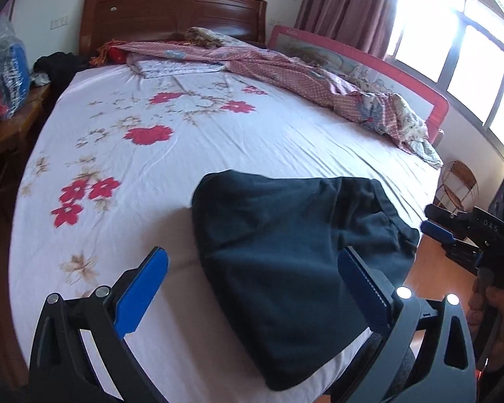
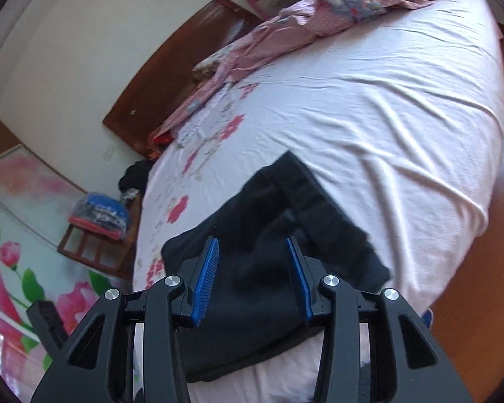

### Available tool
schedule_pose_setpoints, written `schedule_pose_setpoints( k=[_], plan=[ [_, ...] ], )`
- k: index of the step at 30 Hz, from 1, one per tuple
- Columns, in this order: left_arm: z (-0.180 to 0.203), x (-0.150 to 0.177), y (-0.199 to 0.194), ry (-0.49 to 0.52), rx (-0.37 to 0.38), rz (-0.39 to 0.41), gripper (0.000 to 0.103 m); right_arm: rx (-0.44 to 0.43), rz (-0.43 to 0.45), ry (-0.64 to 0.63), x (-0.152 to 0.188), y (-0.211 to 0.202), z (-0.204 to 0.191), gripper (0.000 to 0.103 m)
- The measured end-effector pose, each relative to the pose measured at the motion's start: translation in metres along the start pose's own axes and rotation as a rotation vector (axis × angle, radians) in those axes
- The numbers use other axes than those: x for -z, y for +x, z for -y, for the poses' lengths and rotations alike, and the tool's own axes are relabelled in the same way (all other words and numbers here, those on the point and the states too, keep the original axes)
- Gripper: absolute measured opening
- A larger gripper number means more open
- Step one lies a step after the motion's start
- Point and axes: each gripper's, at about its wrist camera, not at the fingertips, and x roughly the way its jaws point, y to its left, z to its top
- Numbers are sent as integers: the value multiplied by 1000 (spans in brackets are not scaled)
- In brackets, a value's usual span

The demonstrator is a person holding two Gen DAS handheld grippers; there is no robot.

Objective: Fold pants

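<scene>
Left wrist: the left gripper (image 1: 252,288) hangs with fingers spread wide and empty above the dark pants (image 1: 285,252), folded at the bed's (image 1: 218,134) near edge. Right wrist: the right gripper (image 2: 253,278), fingers apart, holds nothing over the pants (image 2: 252,221).

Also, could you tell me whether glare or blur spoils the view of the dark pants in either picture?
Left wrist view: the window is blown out white, yet the pants stay sharp though nearly featureless. Right wrist view: no glare, but the pants and sheet look slightly motion-smeared.
</scene>
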Motion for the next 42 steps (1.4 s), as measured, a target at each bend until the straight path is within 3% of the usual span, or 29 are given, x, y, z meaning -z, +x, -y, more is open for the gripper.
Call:
schedule_pose_setpoints(
  k=[2,5,6,7,9,11,12,14,15,16,19,21,22,24,26,28,30,31,33,34,36,37,38,41,42],
  plan=[
    [14,3,22,31,44,-31,101,4,-48,-24,-1,27,-2,41],
    [32,34,56,94,67,-171,101,86,-102,17,4,51,33,41],
    [38,51,67,127,43,-232,101,82,-97,27,5,52,47,27],
    [42,66,72,167,31,-259,101,121,-85,31,7,49,59,0],
    [47,85,66,215,4,-204,101,42,-78,144,8,42,79,0],
    [47,82,65,200,0,-223,101,118,-90,91,5,38,58,0],
    [48,80,64,202,-4,-235,101,146,-90,25,2,38,39,6],
    [49,80,57,207,-15,-248,101,74,-126,-43,-3,52,4,36],
    [50,80,53,209,-16,-248,101,36,-141,-71,-5,63,-13,60],
    [52,82,50,221,-19,-246,101,-16,-165,-112,-7,80,-32,64],
    [52,85,48,219,-16,-244,101,-97,-288,-266,-6,143,-88,64],
    [50,87,50,207,-12,-247,101,-134,-422,-315,3,189,-111,64],
    [50,88,49,206,-11,-245,101,-127,-476,-317,10,211,-116,64],
    [51,87,49,205,-14,-242,101,-8,-507,-409,19,246,-121,64],
    [51,87,48,197,-19,-236,101,58,-511,-447,19,271,-116,64],
    [49,88,49,188,-18,-239,101,90,-505,-459,13,280,-119,63],
    [49,90,49,170,-7,-253,101,195,-437,-474,1,271,-123,59],
    [50,91,49,172,-12,-260,101,170,-408,-438,-11,261,-120,59],
    [53,93,46,182,-19,-244,101,1,-445,-364,-28,254,-122,59],
    [53,94,46,178,-18,-244,101,21,-456,-438,-28,254,-135,59],
    [53,94,46,172,-14,-247,101,166,-448,-729,-16,258,-165,59],
    [54,94,47,177,-14,-247,101,216,-478,-842,-8,266,-174,59],
    [52,96,48,179,-14,-246,101,226,-547,-878,-4,277,-175,59],
    [53,98,47,173,-19,-239,101,172,-704,-850,5,299,-173,58],
    [51,98,47,174,-20,-236,101,150,-731,-866,10,302,-174,49]
  ],
)
